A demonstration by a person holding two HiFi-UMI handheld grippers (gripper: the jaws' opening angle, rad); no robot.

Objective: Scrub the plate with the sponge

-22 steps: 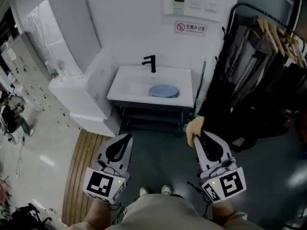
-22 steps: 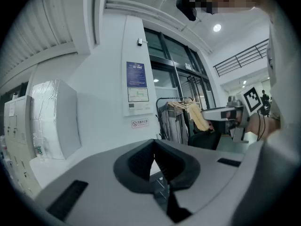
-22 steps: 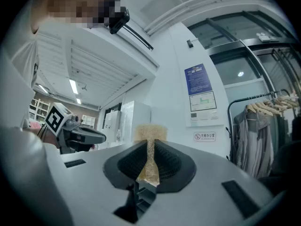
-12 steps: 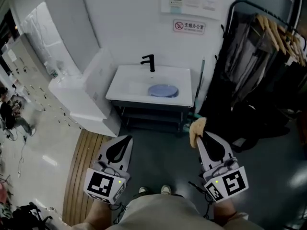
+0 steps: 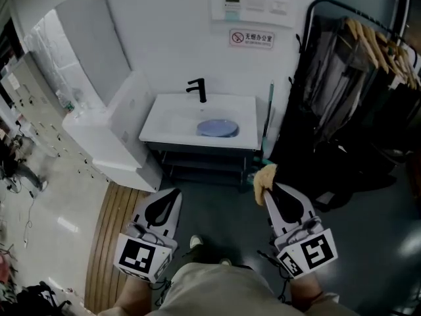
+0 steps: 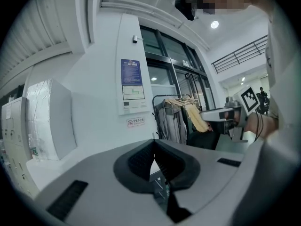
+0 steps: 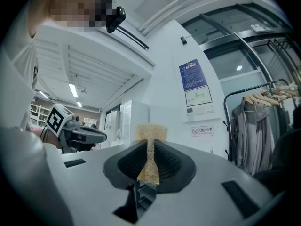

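Observation:
A pale blue plate (image 5: pixel 217 128) lies in the white sink (image 5: pixel 168 120) ahead, below a black tap (image 5: pixel 197 89). My right gripper (image 5: pixel 267 189) is shut on a yellow sponge (image 5: pixel 265 179), which sticks out past the jaw tips; in the right gripper view the sponge (image 7: pixel 150 147) is squeezed flat between the pads. My left gripper (image 5: pixel 173 193) is shut with nothing in it; its pads meet in the left gripper view (image 6: pixel 155 155). Both grippers are held level, well short of the sink, above the dark floor.
White cabinets (image 5: pixel 115 137) stand left of the sink. A clothes rack (image 5: pixel 355 64) with hanging garments fills the right side. A wooden mat (image 5: pixel 108 229) lies on the floor at the left. Notices (image 5: pixel 253 2) hang on the wall above the sink. My shoe (image 5: pixel 195 241) shows below.
The view has shifted, so the sink and plate sit slightly further left and higher. One foot has stepped forward. Both grippers keep their pose, the sponge still held.

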